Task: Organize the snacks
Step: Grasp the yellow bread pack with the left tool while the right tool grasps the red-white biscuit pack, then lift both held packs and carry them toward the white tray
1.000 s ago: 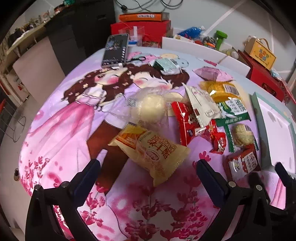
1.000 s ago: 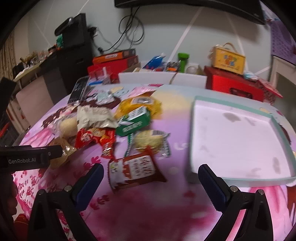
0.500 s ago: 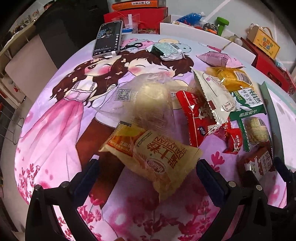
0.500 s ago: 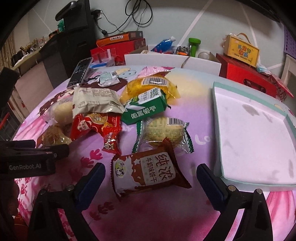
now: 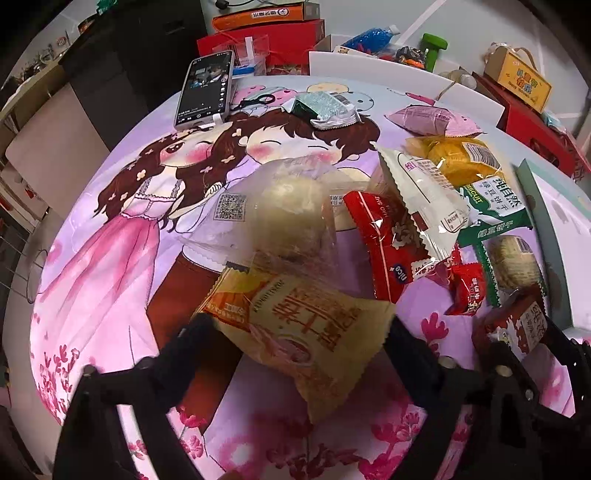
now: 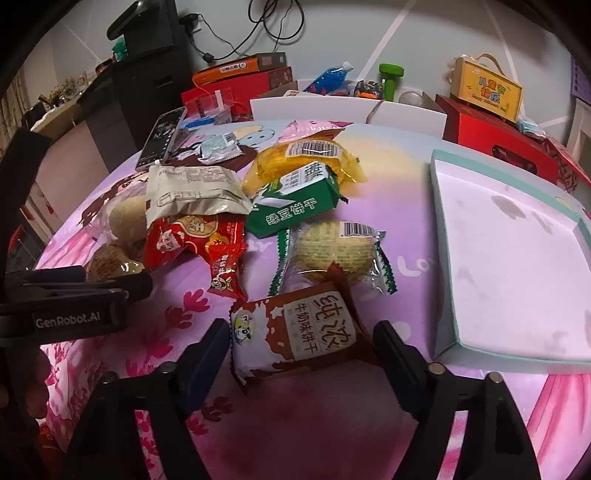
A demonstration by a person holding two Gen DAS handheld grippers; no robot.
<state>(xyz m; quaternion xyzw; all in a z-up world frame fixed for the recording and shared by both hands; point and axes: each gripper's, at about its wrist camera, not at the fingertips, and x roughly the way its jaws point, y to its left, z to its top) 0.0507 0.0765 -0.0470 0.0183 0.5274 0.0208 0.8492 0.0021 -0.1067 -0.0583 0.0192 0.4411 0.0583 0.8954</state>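
Eleven snack packets (image 6: 295,332), one phone (image 5: 205,88), one pair of scissors (image 5: 258,99) and one pale tray (image 6: 517,258).

Round table (image 6: 369,435) covered by a pink-purple cartoon cloth, standing before a pale grey wall (image 6: 406,33) with white diagonal lines. Black cabinet (image 6: 147,74) at back left, dark cables (image 6: 258,26) hanging on the wall above it. Red boxes (image 6: 495,136) and a yellow carton (image 6: 487,92) stacked along the wall behind the table.

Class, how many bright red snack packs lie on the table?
2. A large red pack lies partly under the white pack; a small red pack lies beside it. Others may be hidden.
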